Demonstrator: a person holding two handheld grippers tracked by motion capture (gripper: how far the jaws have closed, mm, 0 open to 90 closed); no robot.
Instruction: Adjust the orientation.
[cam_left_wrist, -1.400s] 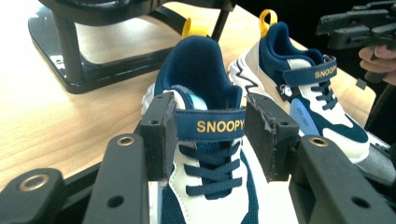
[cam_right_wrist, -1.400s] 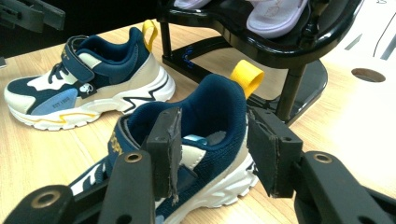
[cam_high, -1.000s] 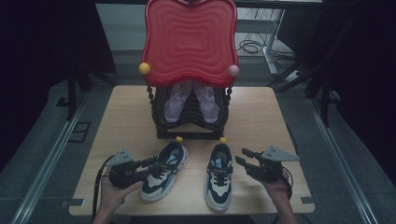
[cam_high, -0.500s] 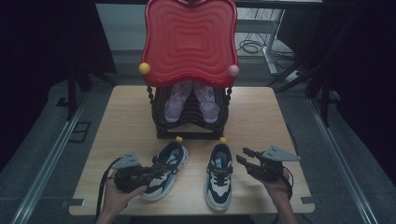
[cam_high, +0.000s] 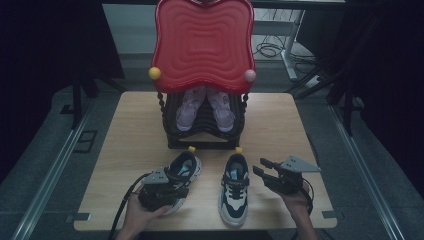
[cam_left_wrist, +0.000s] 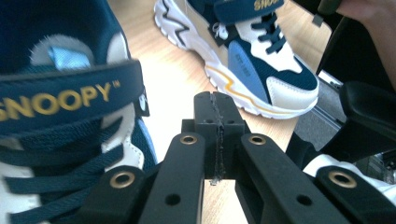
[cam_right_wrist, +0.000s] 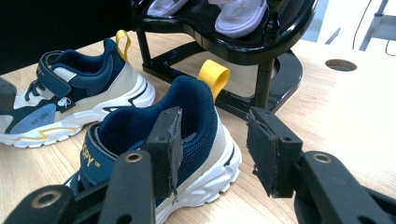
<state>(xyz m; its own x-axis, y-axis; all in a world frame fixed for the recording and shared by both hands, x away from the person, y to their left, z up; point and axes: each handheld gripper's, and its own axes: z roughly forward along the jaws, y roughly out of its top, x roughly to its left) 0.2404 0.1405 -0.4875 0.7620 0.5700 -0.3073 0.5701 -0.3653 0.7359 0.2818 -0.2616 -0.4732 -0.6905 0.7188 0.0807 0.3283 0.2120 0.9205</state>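
Two sneakers (cam_high: 235, 187) before shoe rack (cam_high: 204, 135)

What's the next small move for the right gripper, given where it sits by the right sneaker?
Probably ease the right gripper forward and left so its open jaws straddle the heel of the right sneaker. In the right gripper view only one jaw overlaps the heel; the other is beside it over bare table.

High view looks down over the whole table (cam_high: 125, 150). Both gripper views sit low and close, sharing the two sneakers (cam_left_wrist: 252, 51).
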